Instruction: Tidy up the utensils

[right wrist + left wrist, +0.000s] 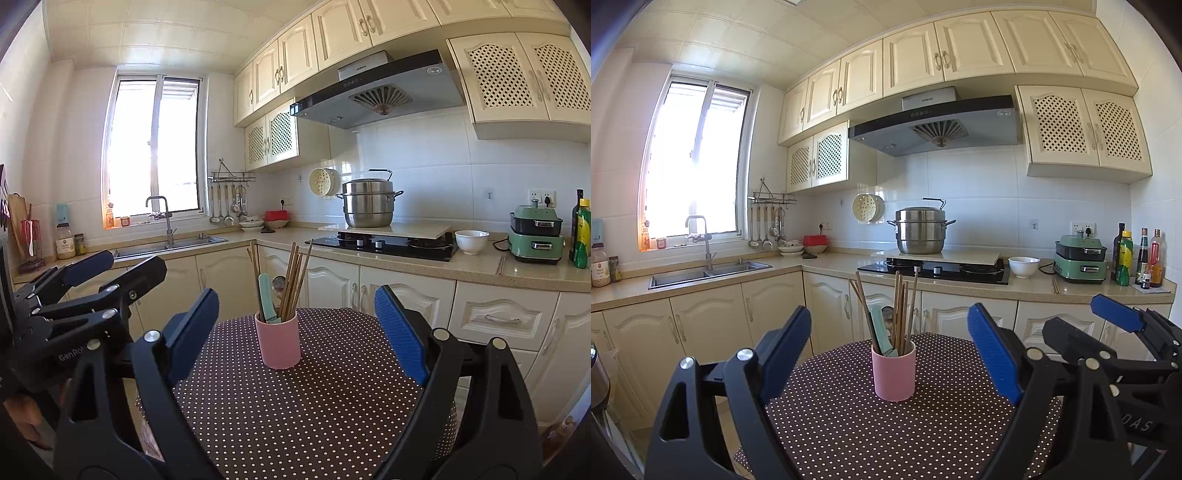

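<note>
The left gripper (890,347) is released, jaws wide and empty. At twelve o'clock from it, mid-counter (849,424), stands the pink cup (894,373) packed with chopsticks (899,310), a spoon and a green-handled tool. The right gripper (295,332) is likewise released. A sideways knock could likely topple the top-heavy cup; the cloth's rounded edge lies close behind, bare room in front.

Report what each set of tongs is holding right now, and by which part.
Nothing is held. The left tongs and right tongs both stand open and empty, short of the pink cup of utensils.
</note>
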Action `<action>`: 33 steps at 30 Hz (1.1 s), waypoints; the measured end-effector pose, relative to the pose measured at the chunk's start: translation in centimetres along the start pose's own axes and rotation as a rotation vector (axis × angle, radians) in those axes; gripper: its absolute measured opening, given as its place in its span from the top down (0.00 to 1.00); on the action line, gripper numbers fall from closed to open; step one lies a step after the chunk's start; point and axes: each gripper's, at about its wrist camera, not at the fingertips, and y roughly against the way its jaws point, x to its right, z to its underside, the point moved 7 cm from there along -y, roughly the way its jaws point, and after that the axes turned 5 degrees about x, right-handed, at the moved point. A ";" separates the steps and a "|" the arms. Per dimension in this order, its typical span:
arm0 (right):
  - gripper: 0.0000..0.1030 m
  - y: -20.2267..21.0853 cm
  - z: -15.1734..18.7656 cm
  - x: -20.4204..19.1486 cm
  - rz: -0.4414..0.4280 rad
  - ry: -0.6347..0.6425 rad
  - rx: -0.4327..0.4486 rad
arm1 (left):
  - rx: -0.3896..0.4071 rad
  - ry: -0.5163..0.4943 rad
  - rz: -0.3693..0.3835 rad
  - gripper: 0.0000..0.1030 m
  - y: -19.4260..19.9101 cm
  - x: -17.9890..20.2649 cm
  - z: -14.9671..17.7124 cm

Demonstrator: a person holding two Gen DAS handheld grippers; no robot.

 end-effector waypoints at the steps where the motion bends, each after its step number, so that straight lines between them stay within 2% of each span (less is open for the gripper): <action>1: 0.18 0.0 0.0 0.0 0.000 0.000 0.000 | 0.001 0.000 0.000 0.17 0.0 0.0 0.0; 33: 0.17 -0.5 0.5 0.3 -0.003 -0.003 -0.020 | -0.012 -0.002 -0.003 0.17 -0.7 -0.2 0.5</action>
